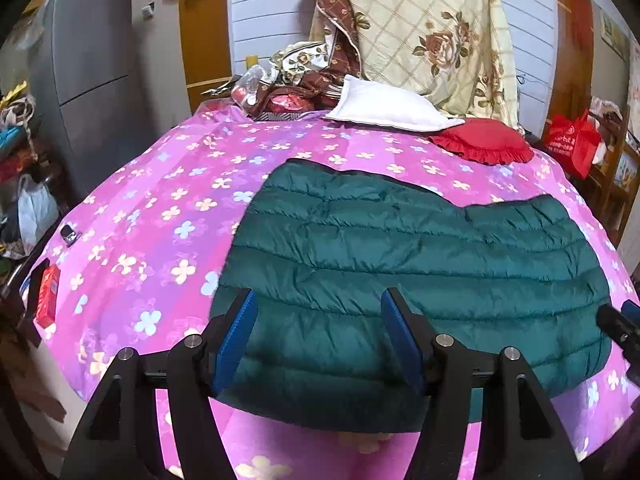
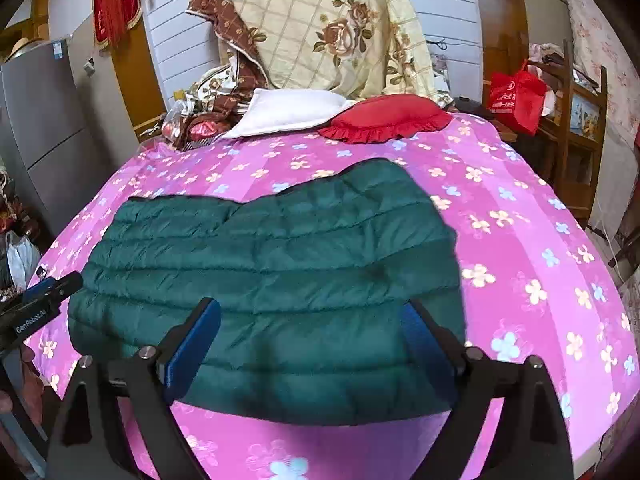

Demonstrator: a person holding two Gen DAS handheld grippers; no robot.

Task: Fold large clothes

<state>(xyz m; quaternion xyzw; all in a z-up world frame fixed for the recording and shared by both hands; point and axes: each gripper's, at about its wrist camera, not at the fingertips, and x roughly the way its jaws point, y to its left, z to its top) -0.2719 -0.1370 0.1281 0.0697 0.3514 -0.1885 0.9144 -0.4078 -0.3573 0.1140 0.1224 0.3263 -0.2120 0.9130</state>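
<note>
A dark green quilted down jacket (image 1: 416, 264) lies flat and folded on the pink flowered bedspread (image 1: 160, 208); it also shows in the right wrist view (image 2: 272, 272). My left gripper (image 1: 320, 320) is open, its blue pads above the jacket's near left part, holding nothing. My right gripper (image 2: 312, 328) is open over the jacket's near right part, holding nothing. The right gripper's tip shows at the right edge of the left view (image 1: 620, 328). The left gripper shows at the left edge of the right view (image 2: 40, 304).
A white pillow (image 1: 384, 106) and a red frilled cushion (image 1: 484, 142) lie at the head of the bed, under a hanging floral quilt (image 1: 432, 32). A grey fridge (image 1: 84, 72) stands left. A red bag (image 2: 516, 96) and wooden shelf (image 2: 576, 120) stand right.
</note>
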